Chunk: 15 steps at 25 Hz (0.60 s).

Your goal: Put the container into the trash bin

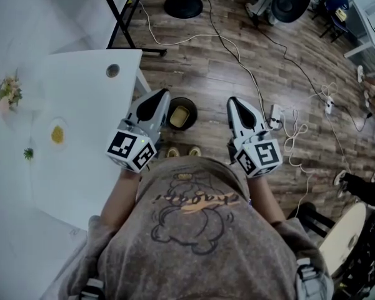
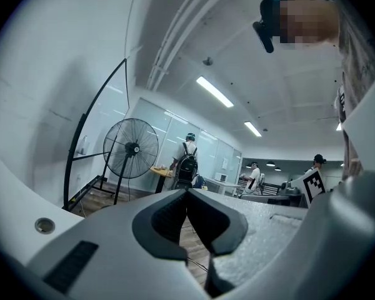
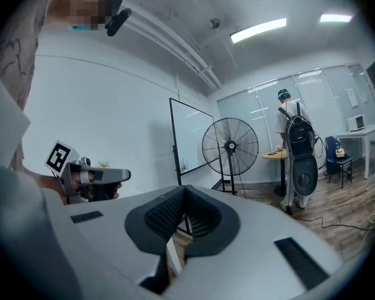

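- Sitting inside the black trash bin [image 1: 192,121] on the floor: a yellow container [image 1: 179,114].
- Left gripper [image 1: 162,95]: jaws together, empty.
- Right gripper [image 1: 233,100]: jaws together, empty.

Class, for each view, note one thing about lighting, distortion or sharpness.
Head view: the white table looks washed out, almost without detail. Left gripper view: fisheye with dark corners; the ceiling strip light glares. Right gripper view: same round vignette; the standing fan is sharp.
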### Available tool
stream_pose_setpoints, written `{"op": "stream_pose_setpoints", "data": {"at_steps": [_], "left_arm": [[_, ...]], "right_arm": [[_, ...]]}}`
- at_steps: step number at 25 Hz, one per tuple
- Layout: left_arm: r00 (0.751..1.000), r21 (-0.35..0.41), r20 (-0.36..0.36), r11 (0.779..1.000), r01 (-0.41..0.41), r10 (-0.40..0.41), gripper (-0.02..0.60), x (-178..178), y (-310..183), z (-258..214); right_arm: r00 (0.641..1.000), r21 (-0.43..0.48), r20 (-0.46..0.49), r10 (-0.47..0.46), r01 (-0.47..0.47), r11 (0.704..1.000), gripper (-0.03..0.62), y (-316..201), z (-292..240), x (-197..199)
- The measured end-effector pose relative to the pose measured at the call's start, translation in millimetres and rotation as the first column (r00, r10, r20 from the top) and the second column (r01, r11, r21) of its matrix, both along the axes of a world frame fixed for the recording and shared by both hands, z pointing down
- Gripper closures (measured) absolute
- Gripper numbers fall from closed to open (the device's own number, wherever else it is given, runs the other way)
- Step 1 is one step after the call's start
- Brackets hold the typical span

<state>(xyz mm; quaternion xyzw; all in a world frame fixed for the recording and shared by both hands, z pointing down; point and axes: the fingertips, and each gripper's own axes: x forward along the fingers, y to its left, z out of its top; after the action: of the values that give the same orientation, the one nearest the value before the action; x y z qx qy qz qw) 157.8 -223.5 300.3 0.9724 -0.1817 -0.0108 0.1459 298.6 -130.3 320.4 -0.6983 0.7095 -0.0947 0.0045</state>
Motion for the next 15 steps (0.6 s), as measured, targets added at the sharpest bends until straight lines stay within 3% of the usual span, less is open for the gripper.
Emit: {"op": "stream_pose_setpoints", "data": {"at_steps": [15], "left_arm": [[0.997,0.030,0.070,1.000,0.008,-0.010,0.577,2,9,47]], "right_arm": [[0.999,-0.035,-0.037,-0.027,0.025,0.999,0.592,1,37,-9]]}}
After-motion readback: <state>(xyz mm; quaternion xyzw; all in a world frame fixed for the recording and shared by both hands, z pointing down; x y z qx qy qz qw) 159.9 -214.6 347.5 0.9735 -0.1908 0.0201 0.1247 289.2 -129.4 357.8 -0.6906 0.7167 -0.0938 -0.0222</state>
